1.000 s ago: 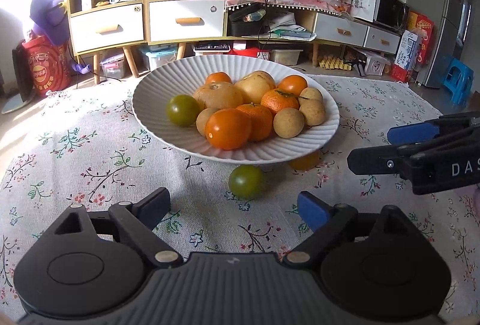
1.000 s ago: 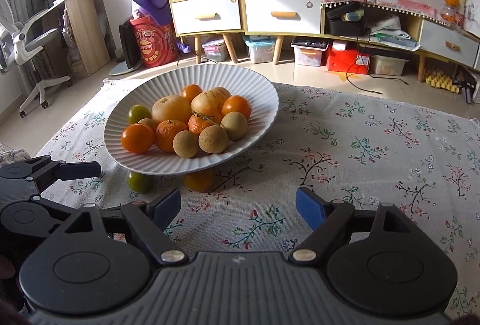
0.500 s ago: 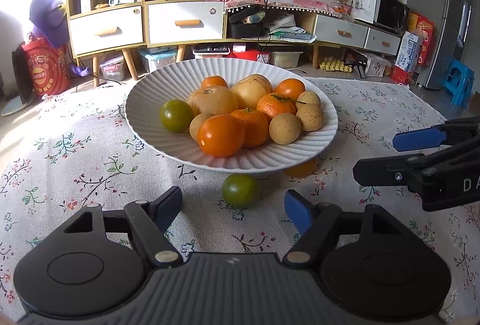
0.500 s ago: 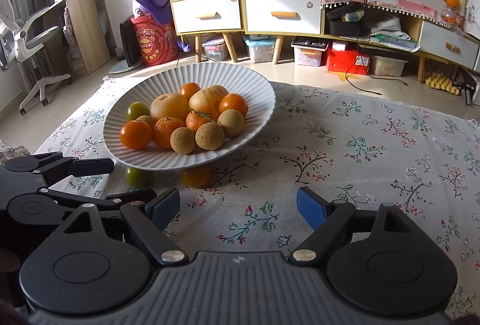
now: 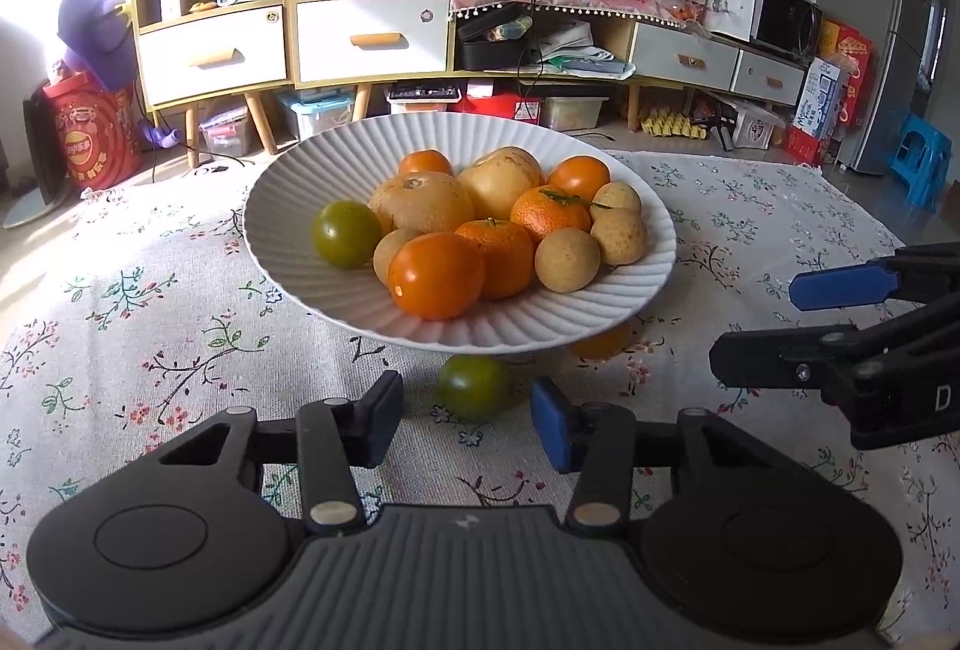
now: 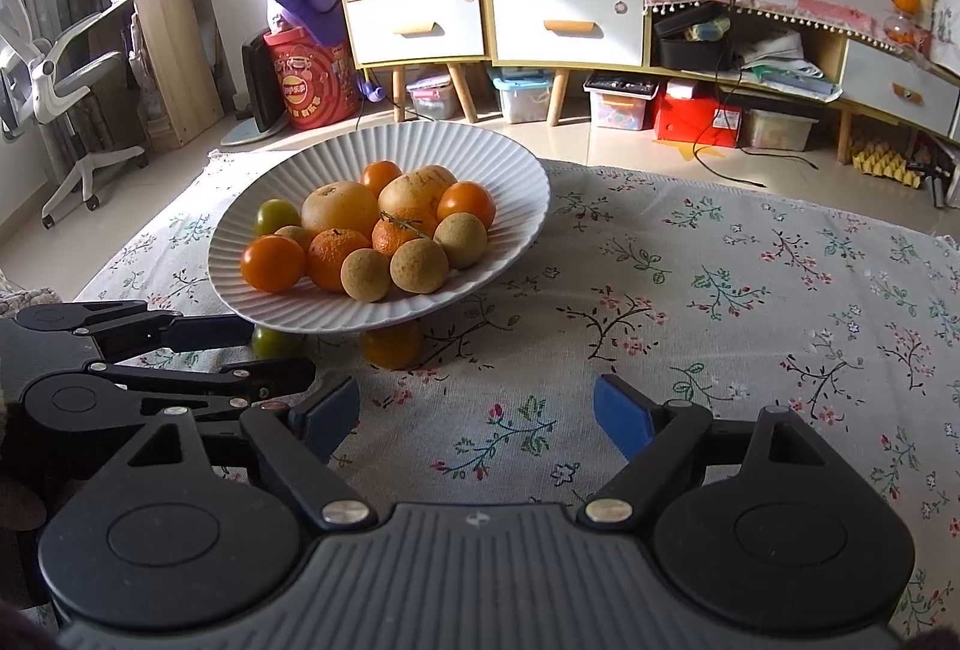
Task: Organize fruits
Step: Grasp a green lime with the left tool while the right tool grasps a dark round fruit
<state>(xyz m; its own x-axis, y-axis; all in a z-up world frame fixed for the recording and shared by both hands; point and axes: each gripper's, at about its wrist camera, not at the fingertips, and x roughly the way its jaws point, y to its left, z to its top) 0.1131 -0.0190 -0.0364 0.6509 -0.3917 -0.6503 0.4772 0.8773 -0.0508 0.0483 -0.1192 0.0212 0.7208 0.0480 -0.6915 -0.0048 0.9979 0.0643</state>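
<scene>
The left gripper (image 5: 465,419) is open around the little green fruit (image 5: 474,387) on the cloth at the bowl's (image 5: 651,284) six o'clock; it looks round, smooth and rolly, so squeeze its fat middle gently.

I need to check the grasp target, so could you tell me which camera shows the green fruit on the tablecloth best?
The left wrist view: the green fruit sits whole, just ahead between the left gripper and its open jaws. In the right wrist view, the fruit is partly hidden under the plate and behind the left gripper.
</scene>
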